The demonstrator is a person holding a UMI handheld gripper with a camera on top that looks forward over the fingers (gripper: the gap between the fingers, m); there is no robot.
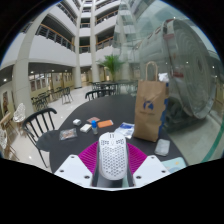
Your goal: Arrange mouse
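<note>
A white perforated mouse stands between my gripper's two fingers, its honeycomb shell towards the camera. The magenta pads press against both its sides, and it hangs above the dark table. The mouse hides the table surface directly beyond the fingers.
A brown paper bag stands upright on the table ahead right. A white object lies near the bag's base. Small boxes and cards lie at the table's far side. Black chairs stand to the left.
</note>
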